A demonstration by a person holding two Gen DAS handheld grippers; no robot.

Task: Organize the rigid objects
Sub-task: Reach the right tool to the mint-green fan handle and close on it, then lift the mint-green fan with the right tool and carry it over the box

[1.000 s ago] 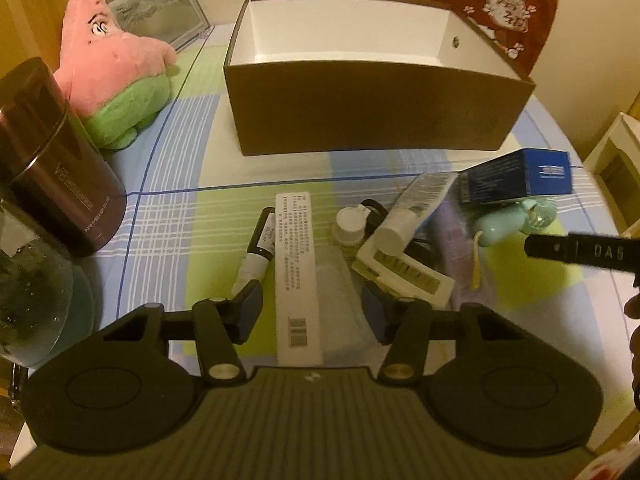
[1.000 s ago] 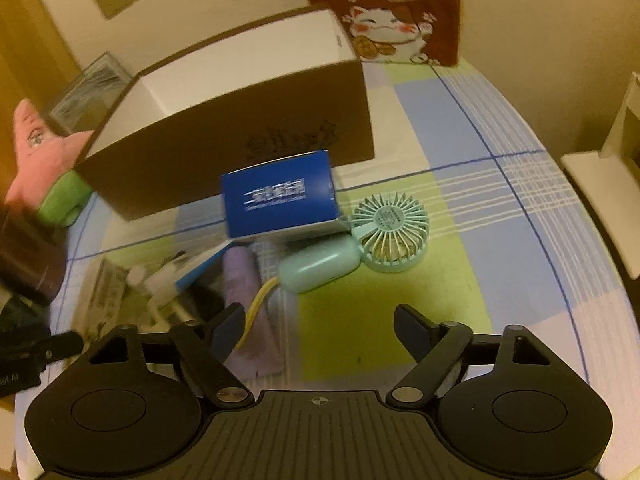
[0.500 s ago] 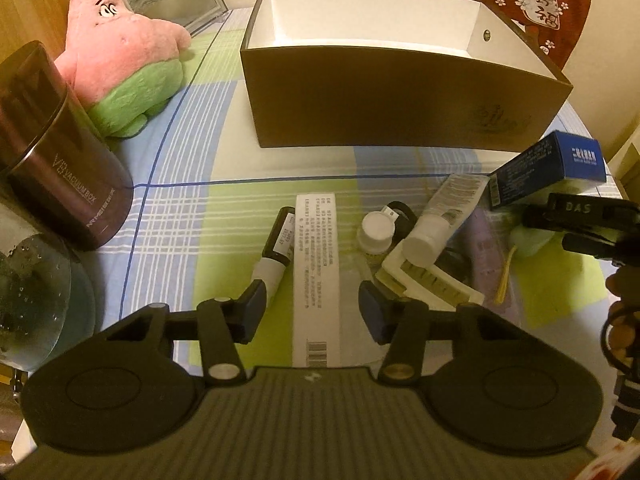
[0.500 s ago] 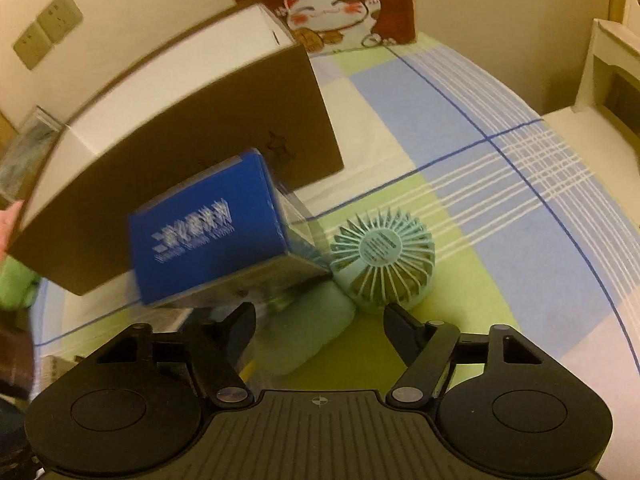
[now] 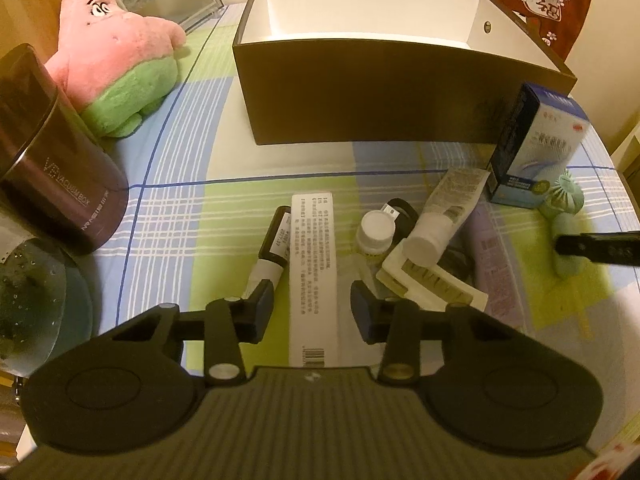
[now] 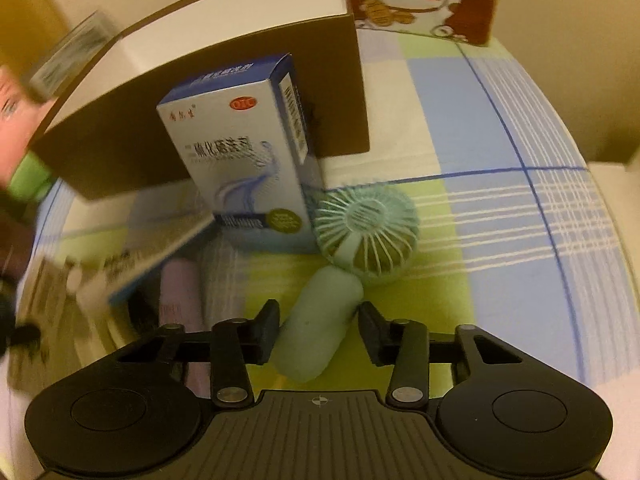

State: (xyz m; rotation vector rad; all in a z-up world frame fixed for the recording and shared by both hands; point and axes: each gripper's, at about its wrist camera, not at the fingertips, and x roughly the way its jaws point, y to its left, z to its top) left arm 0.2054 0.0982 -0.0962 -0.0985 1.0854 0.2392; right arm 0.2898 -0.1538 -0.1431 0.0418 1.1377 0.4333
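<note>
Checked cloth in green, blue and white covers the worktop [image 5: 172, 184], with a brown open box [image 5: 384, 92] at the far side showing only its white inner walls, nothing visible inside it. From the left wrist view, the left tool [image 5: 312, 312] straddles a long white carton [image 5: 314, 276] whose long axis runs near to far, straight along the tool's reach; its jaws have just been closing, yet a gap shows on each side and the pads do not press on it. A dark tube [image 5: 272, 248] lies just left of the carton, and a white-capped bottle [image 5: 374, 230] and a white tube [image 5: 444, 216] sit in a pile to the right. From the right wrist view (blurred toward the left), the right tool [image 6: 318, 332] has the pale green fan handle [image 6: 320, 328] between its jaws, which have just been closing; the left pad looks to touch it, the right stands just clear. The handle slants from near left to far right, toward the fan head [image 6: 366, 228]. A blue and white medicine box [image 6: 240, 160] stands tilted against the brown box's front wall, just beside the fan head. Each hand has its own piece in reach, and I judge both grasps nearly made.
</note>
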